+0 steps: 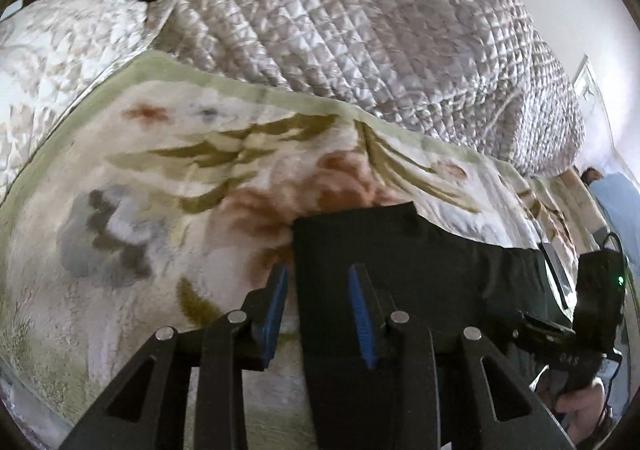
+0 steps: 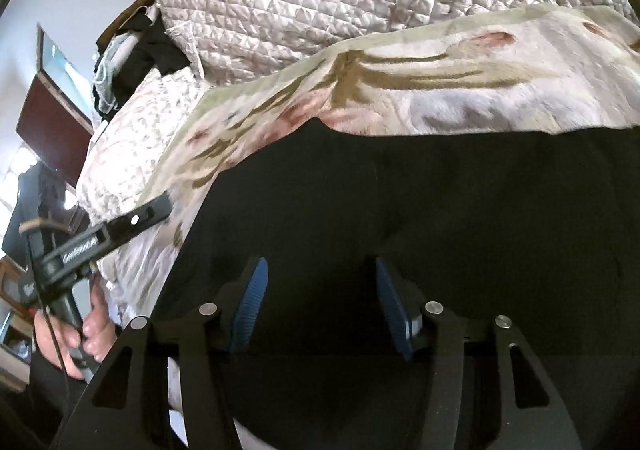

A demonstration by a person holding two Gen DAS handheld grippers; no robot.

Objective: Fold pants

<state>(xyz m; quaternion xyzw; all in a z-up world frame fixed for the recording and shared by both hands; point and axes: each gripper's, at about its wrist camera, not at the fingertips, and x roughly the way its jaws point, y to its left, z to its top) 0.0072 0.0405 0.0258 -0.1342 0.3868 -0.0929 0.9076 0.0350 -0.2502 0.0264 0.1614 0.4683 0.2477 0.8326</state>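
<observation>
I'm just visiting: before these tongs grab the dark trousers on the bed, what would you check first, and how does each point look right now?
1. Left tongs open: ok.
2. Right tongs open: ok.
3. Pants lying flat on the floral blanket: ok.
4. Left tongs straddle the pants' edge: ok, one pad off the cloth, one over it.
5. Pads touching cloth: cannot tell.
6. Quilt clear of the pants: ok.

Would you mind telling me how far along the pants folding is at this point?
Done: the black pants lie flat on the floral blanket, apparently folded lengthwise. In hand: nothing; the left gripper is open over their edge, and the right gripper is open above them. Left: gripping the pants and folding them over.
</observation>
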